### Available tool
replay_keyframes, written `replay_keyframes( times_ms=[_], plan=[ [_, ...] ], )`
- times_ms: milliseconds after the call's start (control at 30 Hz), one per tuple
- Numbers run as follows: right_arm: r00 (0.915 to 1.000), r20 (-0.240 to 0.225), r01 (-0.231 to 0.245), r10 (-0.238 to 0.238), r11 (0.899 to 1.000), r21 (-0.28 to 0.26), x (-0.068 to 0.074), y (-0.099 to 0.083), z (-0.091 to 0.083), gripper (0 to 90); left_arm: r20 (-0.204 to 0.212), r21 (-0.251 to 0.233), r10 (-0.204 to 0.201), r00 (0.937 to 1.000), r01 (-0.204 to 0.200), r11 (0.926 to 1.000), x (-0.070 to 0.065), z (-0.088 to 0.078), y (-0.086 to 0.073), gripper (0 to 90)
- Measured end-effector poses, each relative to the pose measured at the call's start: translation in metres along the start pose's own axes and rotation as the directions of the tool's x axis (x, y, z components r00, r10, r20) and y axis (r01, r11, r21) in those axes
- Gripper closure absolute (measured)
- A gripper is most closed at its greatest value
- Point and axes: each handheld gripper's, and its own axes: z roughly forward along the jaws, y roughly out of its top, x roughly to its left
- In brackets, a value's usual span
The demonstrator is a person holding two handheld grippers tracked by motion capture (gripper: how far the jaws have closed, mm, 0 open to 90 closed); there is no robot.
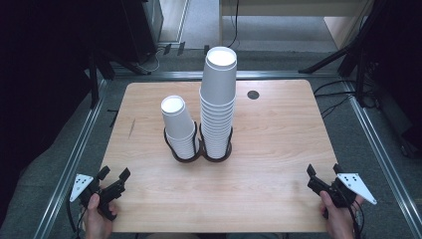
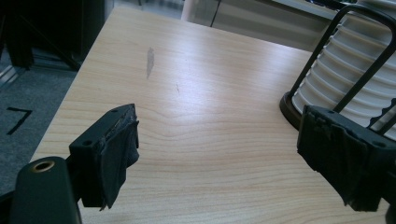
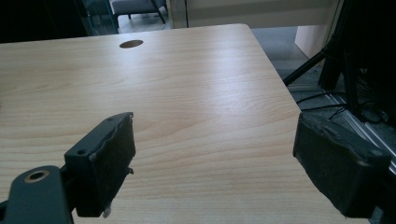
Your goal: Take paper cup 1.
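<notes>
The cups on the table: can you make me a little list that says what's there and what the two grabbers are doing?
table: light wood
tall cup stack: white paper cups, upright in a black wire holder
short cup stack, leaning left, in the holder's left ring
wire holder, middle of table
left gripper, open, holding nothing, near left corner
right gripper, open, holding nothing, near right corner

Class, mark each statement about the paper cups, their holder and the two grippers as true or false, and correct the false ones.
1. The taller cup stack stands right of the shorter cup stack. True.
2. The left gripper holds a cup. False: its jaws are open, with nothing between them.
3. Both stacks sit in a black wire holder. True.
4. The right gripper touches the taller stack. False: it sits near the table's front right corner, well apart.
</notes>
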Motion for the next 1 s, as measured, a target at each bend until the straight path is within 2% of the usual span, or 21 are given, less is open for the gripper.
replay_keyframes(
  times_ms=[233,267,300,333,500,533,567,600,633,667,700,733,767,800,833,900,1000],
  plan=[
    [0.9997,-0.024,-0.01,0.01,1.0,0.003,-0.002,0.003,-0.002,10.8,-0.009,-0.002,-0.007,0.9999,0.007,1.0,0.0,-0.001,0.0,12.5],
    [0.9992,-0.027,-0.029,0.029,1.0,0.005,-0.002,0.006,-0.003,10.9,-0.017,-0.004,-0.007,0.9998,0.007,1.0,0.0,-0.001,0.001,12.6],
    [0.9992,-0.027,-0.029,0.029,1.0,0.005,-0.002,0.006,-0.003,10.9,-0.018,-0.002,-0.007,0.9998,0.007,1.0,0.0,-0.001,0.001,12.6],
    [0.9984,-0.032,-0.046,0.046,0.999,-0.002,0.0,0.01,-0.004,10.8,-0.018,0.01,0.003,0.9998,-0.003,0.9999,0.0,-0.001,0.002,12.5],
    [0.9988,-0.033,-0.037,0.036,0.999,-0.025,0.009,0.025,-0.007,10.8,-0.008,0.025,0.031,0.9995,-0.031,0.9992,-0.003,0.002,0.005,13.2],
    [0.9972,-0.056,-0.051,0.049,0.998,-0.034,0.014,0.033,-0.009,10.8,-0.004,0.027,0.037,0.9993,-0.037,0.9989,-0.004,0.002,0.006,13.3],
    [0.9972,-0.056,-0.051,0.049,0.998,-0.034,0.014,0.033,-0.009,10.8,0.009,0.021,0.037,0.9993,-0.037,0.9991,-0.007,0.003,0.008,13.3],
    [0.9969,-0.066,-0.047,0.044,0.998,-0.04,0.021,0.04,-0.01,10.9,0.028,0.013,0.037,0.9989,-0.037,0.9992,-0.011,0.003,0.012,13.4],
    [0.9969,-0.066,-0.047,0.044,0.998,-0.04,0.021,0.04,-0.01,10.9,0.028,0.013,0.037,0.9989,-0.037,0.9992,-0.011,0.003,0.012,13.5],
    [0.9957,-0.088,-0.031,0.027,0.998,-0.045,0.029,0.048,-0.012,10.9,0.038,0.005,0.034,0.9987,-0.034,0.9994,-0.016,0.003,0.015,13.5],
    [0.9957,-0.088,-0.031,0.027,0.998,-0.045,0.029,0.048,-0.012,10.9,0.038,0.005,0.034,0.9987,-0.034,0.9994,-0.016,0.003,0.015,13.5],
    [0.993,-0.117,-0.022,0.016,0.998,-0.053,0.035,0.054,-0.014,10.9,0.048,0.002,0.037,0.9982,-0.037,0.9993,-0.019,0.003,0.018,13.5],
    [0.993,-0.117,-0.022,0.016,0.998,-0.053,0.035,0.054,-0.014,10.9,0.048,0.002,0.037,0.9982,-0.037,0.9993,-0.019,0.003,0.018,13.5],
    [0.9918,-0.128,-0.008,0.0,0.998,-0.062,0.043,0.061,-0.016,10.9,0.048,-0.003,0.049,0.9977,-0.049,0.9988,-0.023,0.004,0.021,13.5],
    [0.9918,-0.128,-0.008,0.0,0.998,-0.062,0.043,0.061,-0.016,10.9,0.048,-0.003,0.049,0.9977,-0.049,0.9988,-0.023,0.004,0.021,13.5],
    [0.9879,-0.155,-0.007,-0.005,0.997,-0.083,0.052,0.07,-0.018,10.8,0.052,0.001,0.06,0.9968,-0.06,0.9982,-0.025,0.006,0.022,13.5],
    [0.9865,-0.163,0.0,-0.015,0.995,-0.095,0.06,0.079,-0.019,10.8,0.054,0.001,0.072,0.9959,-0.072,0.9974,-0.029,0.007,0.026,13.5]
  ],
)
